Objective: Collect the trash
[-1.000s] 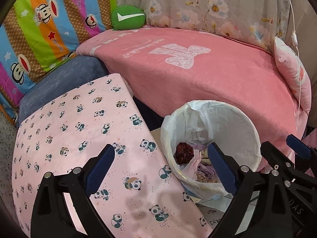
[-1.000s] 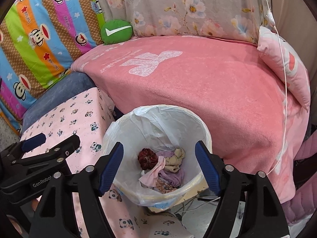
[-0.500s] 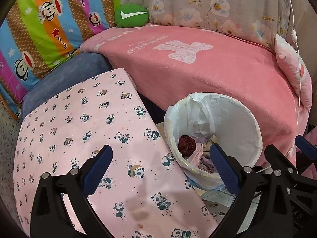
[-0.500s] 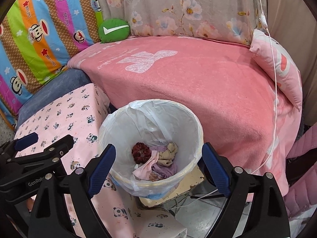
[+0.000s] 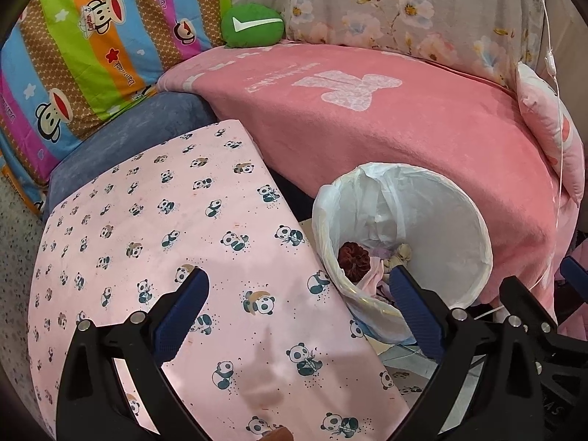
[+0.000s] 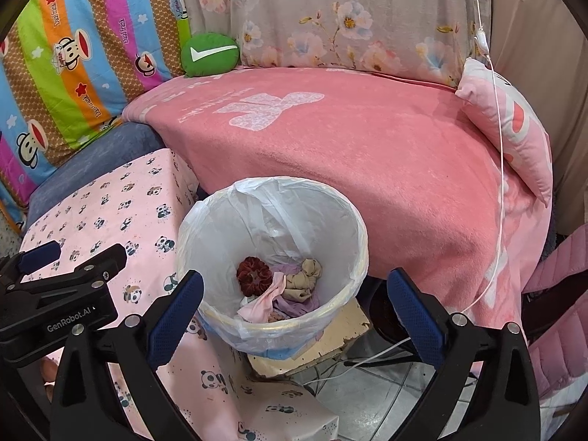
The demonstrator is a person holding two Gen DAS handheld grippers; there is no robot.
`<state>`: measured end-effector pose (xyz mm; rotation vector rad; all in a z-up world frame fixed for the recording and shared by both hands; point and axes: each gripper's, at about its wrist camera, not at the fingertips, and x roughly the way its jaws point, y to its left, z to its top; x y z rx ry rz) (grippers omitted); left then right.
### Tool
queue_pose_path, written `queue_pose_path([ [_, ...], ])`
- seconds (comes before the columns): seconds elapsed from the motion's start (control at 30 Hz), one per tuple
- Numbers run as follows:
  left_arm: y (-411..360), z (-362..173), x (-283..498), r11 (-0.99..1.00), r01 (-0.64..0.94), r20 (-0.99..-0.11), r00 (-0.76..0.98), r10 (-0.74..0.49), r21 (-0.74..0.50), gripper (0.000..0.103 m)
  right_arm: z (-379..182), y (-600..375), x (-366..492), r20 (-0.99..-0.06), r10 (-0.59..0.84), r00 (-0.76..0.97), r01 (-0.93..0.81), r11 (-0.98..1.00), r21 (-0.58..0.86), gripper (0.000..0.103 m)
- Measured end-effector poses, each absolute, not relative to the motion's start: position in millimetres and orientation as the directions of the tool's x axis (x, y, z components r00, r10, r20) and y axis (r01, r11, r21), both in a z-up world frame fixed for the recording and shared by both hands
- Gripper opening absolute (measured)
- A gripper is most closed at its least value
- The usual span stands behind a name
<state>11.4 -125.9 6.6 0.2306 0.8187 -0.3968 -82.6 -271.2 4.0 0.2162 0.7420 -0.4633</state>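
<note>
Right gripper (image 6: 294, 308) fingers opening (nothing between), left gripper (image 5: 297, 308) spread wide.

Setting: a home, living or sleeping area. Evidence: a sofa or daybed draped in a pink fleece blanket (image 6: 367, 154); floral grey fabric (image 6: 349, 18) behind it; a striped cartoon-monkey quilt (image 6: 73, 55) at the left; a small green cushion (image 6: 209, 54); a pink pillow (image 6: 514, 139) at the right; a low table under a pink panda-print cloth (image 5: 165, 239); a small bag-lined waste bin (image 6: 272, 257) on a tiled floor (image 6: 367, 404), with loose white cables
</note>
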Motion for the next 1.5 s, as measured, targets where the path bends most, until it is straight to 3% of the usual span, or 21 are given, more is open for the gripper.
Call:
queue_pose_path([
  [1.5, -127, -17, 7, 0.919, 0.393, -0.793, 0.574, -0.206, 0.045, 0.094, -18, -274, -84, -0.73, -0.357, 0.583, 0.493, 0.869, -0.03, 0.099],
])
